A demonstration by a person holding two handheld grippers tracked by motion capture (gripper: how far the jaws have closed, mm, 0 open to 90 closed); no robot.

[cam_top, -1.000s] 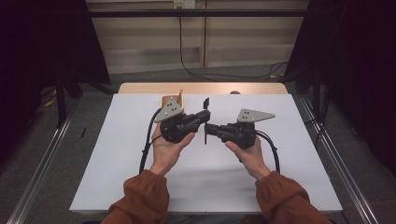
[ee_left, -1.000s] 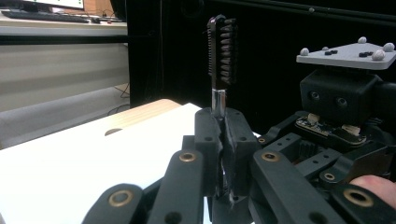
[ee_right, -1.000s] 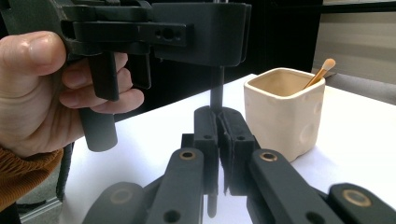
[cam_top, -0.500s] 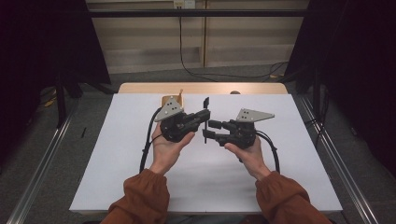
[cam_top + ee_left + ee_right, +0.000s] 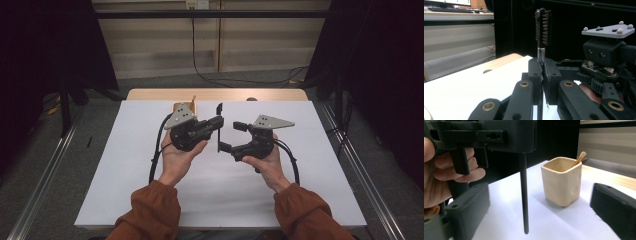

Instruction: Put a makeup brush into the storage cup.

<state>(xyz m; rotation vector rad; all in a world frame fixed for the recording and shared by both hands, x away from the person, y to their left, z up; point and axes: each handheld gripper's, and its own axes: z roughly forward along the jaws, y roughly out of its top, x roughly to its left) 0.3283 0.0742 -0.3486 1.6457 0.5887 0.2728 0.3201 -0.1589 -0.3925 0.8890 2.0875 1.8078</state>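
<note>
Left gripper (image 5: 219, 122): jaws shut tight on a slim black brush (image 5: 543, 26), clamped at the metal collar just below the bristle head, per left gripper view. Held above the sheet in the person's left hand (image 5: 176, 157), w/ grey three-cornered plate on top.

Brush: stood roughly upright in that grip; bristle head up, thin black handle (image 5: 523, 195) hanging down w/ its tip free above the sheet, touching nothing. In high view it showed as a dark vertical stick (image 5: 219, 127) between the two grippers.

Right gripper (image 5: 231, 136): jaws had just been opening and stood wide apart; the brush handle was in the gap betw. them, pads not pressing on it. Right gripper view had one jaw low left, the other low right, handle clear of both. Held in right hand (image 5: 267, 162), facing the left gripper, close to it but apart.

Cup (image 5: 562, 181): cream, square-sided, upright on the sheet beyond the handle, well past the left gripper; a wooden stick w/ pale tip (image 5: 580, 158) leaned in its far corner. In high view mostly hidden behind the left gripper's plate.

Table (image 5: 120, 165): covered by a white sheet, bare wood strip along the far edge.

Sleeves (image 5: 150, 210): rust-orange, both forearms in from the near edge.
</note>
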